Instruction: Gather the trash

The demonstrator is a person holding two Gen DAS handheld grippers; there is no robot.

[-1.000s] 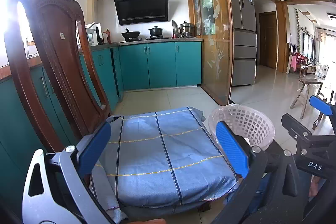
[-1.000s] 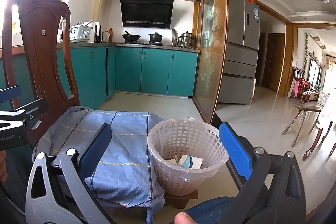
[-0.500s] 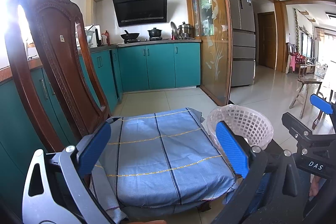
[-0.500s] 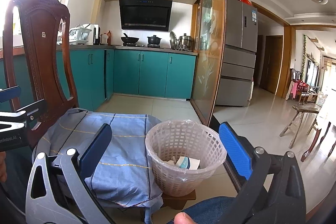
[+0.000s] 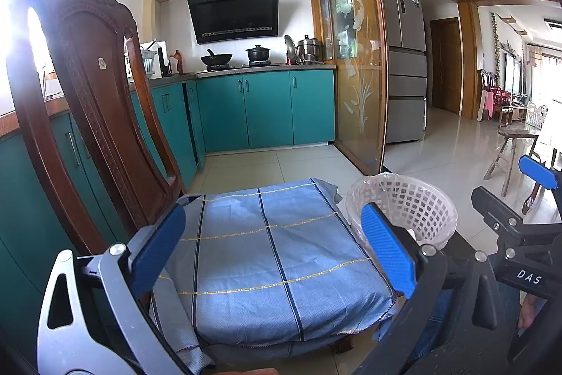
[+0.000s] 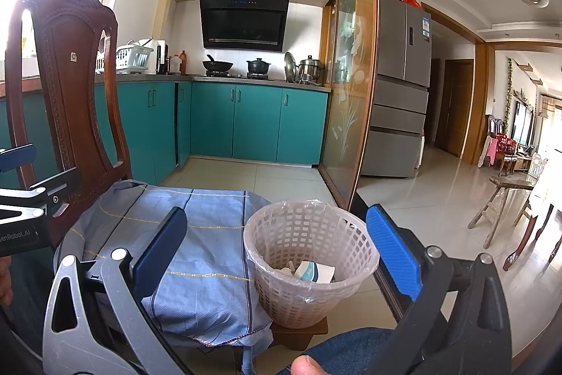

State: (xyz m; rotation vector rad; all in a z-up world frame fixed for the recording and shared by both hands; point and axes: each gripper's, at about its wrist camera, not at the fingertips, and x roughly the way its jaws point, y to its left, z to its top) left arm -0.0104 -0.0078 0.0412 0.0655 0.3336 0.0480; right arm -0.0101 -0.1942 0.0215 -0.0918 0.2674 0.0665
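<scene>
A white lattice trash basket (image 6: 309,266) with a clear liner stands on a low wooden stool beside the chair; in the left wrist view the basket (image 5: 404,209) shows at the right. Inside it lie crumpled paper and a teal-and-white wrapper (image 6: 311,271). A wooden chair with a blue checked cloth (image 5: 270,252) on its seat is in front of me. My left gripper (image 5: 274,248) hangs open over the cloth, holding nothing. My right gripper (image 6: 281,252) is open, its fingers on either side of the basket and closer to the camera than it is.
The chair's carved backrest (image 5: 95,101) rises at the left. Teal kitchen cabinets (image 6: 246,125) and a stove lie behind. A glass sliding door (image 6: 347,115) and a fridge (image 6: 400,90) stand at the right. A small wooden stool (image 6: 505,199) sits on the tiled floor. A knee in jeans (image 6: 351,350) is below.
Both views have shifted slightly; the basket sits a little lower and nearer in the right wrist view. Both grippers stay open and empty.
</scene>
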